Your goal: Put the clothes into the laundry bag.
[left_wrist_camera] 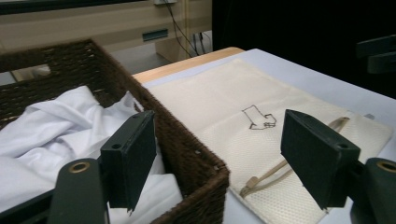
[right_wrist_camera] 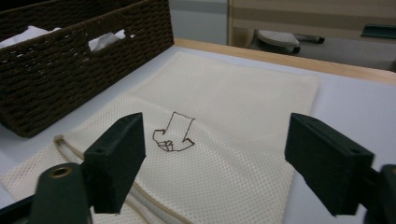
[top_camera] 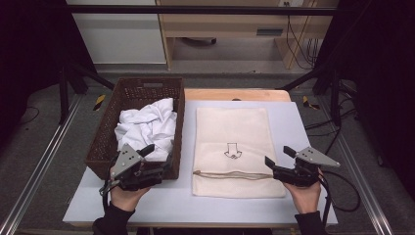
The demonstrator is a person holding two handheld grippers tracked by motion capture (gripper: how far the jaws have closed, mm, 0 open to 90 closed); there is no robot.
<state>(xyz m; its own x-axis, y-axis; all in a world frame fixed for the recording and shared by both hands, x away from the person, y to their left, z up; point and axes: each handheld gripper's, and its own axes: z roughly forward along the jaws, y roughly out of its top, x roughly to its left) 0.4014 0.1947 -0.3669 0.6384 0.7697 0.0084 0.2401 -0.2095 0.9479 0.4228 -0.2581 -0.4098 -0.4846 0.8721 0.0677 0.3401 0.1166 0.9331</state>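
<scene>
At nine o'clock on the table [top_camera: 293, 122] stands a brown wicker basket [top_camera: 105, 142] holding crumpled white cloth [top_camera: 147, 125]. The left gripper [top_camera: 159, 156] hovers at the basket's seven o'clock corner, jaws wide, holding nothing. A cream mesh bag [top_camera: 232, 132] lies flat at centre, drawstring end toward six o'clock. The right gripper [top_camera: 278, 156] sits at four o'clock just beside the bag's edge, jaws wide and empty

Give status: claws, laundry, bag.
Left claw open at the near end of the basket, right claw open at the mesh bag's right edge. White cloth crumpled in basket, untouched. Bag flat, nothing on it.
</scene>
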